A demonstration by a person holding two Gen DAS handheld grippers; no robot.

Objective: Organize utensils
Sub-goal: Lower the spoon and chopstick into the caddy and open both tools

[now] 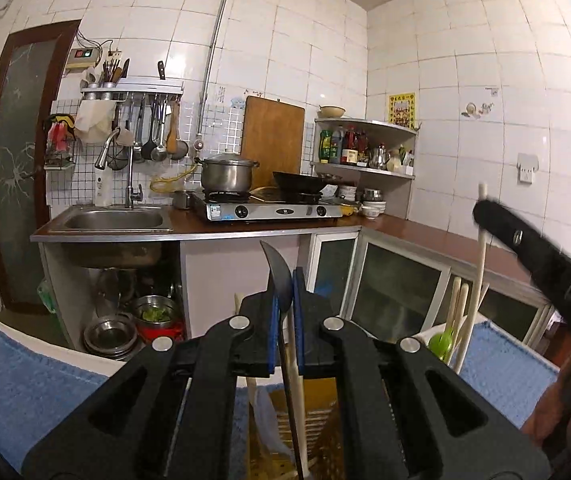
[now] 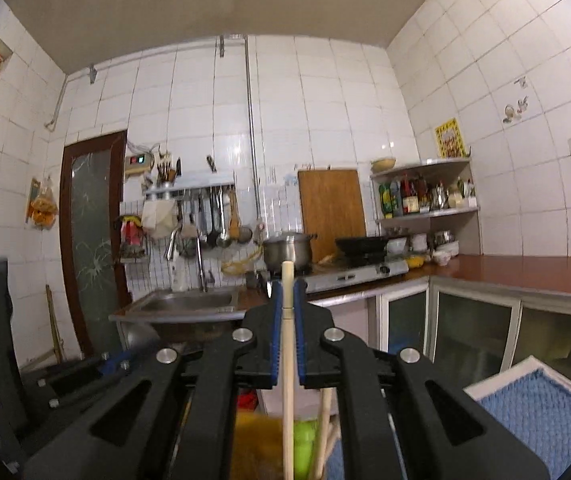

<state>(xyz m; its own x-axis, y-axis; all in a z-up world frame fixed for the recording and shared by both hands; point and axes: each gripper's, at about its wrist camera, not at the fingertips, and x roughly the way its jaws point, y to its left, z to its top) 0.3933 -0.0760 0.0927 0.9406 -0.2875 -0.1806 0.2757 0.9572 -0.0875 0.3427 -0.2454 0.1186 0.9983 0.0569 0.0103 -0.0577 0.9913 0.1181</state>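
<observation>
left tongs (image 1: 285, 312) are pinching a black spoon (image 1: 279, 280), blue pads (image 1: 272, 332) pressed on its neck, the bowl sticking up past the tips and the thin handle running down under me. right beside it a pale wooden stick (image 1: 296, 364) passes between the same pads; whether it is gripped too, i can't tell.

right tongs (image 2: 287, 312) are squeezed onto a wooden chopstick (image 2: 287, 344), held upright, its blunt end poking above the fingertips and the rest dropping straight down toward something green (image 2: 305, 444) and a blurred yellow patch below. from the left camera i can see that same right tool as a dark blurred bar at the right edge, with the chopstick hanging from it.

more wooden chopsticks (image 1: 458, 304) stand in a bunch low down between my two hands, near a green piece (image 1: 442, 344). a blue towel (image 1: 9, 380) lies on a white surface to both sides.

ahead, the kitchen counter (image 1: 189, 227): steel sink (image 1: 113, 219), gas stove (image 1: 273, 210) with a lidded pot (image 1: 227, 174) and a black wok (image 1: 299, 182), cutting board (image 1: 272, 136) leaning on the tiles, ladles hanging on the wall rack (image 1: 133, 90).
</observation>
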